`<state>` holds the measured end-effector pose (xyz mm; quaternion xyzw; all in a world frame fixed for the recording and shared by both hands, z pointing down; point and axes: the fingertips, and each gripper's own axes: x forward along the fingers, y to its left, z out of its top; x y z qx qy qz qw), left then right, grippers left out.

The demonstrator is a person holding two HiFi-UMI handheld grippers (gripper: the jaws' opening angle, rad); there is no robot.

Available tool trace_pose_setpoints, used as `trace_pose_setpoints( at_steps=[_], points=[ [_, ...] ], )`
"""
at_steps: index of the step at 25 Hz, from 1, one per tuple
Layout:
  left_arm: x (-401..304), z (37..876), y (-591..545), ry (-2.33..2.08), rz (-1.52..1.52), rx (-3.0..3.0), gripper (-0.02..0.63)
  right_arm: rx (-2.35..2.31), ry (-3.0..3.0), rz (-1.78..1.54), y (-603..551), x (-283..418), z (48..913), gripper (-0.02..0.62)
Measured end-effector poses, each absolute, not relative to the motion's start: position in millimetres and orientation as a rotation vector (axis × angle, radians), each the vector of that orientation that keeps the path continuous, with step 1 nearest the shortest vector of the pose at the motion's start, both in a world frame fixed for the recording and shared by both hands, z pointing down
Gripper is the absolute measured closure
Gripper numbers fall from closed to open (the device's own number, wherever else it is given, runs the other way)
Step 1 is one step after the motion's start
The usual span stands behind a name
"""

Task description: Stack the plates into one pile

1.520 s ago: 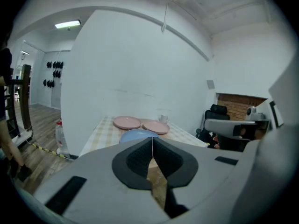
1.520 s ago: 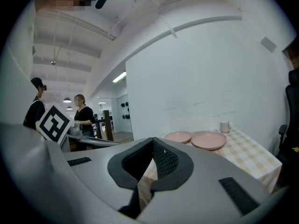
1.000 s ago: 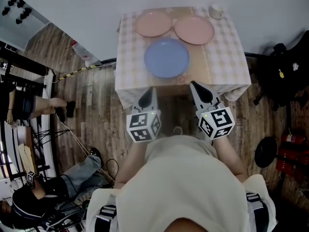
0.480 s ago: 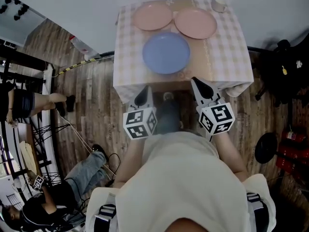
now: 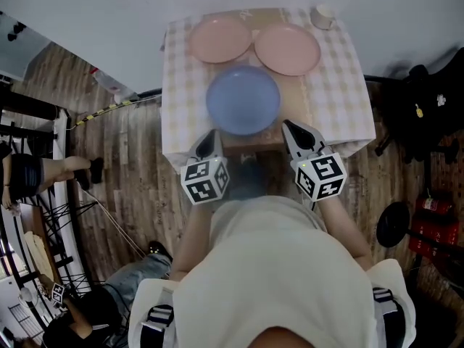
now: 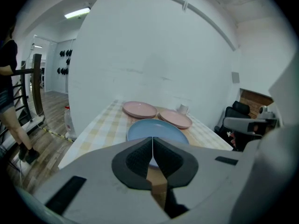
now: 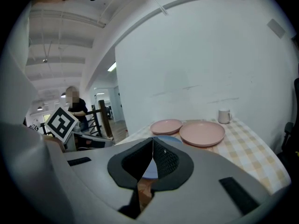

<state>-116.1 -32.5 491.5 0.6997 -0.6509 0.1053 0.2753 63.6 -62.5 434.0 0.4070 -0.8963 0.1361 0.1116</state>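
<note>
Three round, shallow, matte plates lie flat and unstacked on the checked-cloth surface (image 5: 341, 85) in the upper centre of the head view. The blue plate (image 5: 243, 99) is lowest, with the left pink plate (image 5: 220, 39) and right pink plate (image 5: 287, 49) side by side above it. A white mug (image 5: 322, 16) stands at the upper right corner. The left gripper (image 5: 209, 135) and right gripper (image 5: 291, 127) flank the blue plate's lower edge, the fingers of both closed together and empty.
</note>
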Motion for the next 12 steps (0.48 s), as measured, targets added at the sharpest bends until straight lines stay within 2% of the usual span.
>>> trace_pose_setpoints(
  at_steps=[12],
  points=[
    [-156.9, 534.9, -98.0, -1.698, 0.359, 1.794, 0.600, 1.167, -2.502, 0.438, -145.3, 40.9, 474.9, 0.595]
  ],
)
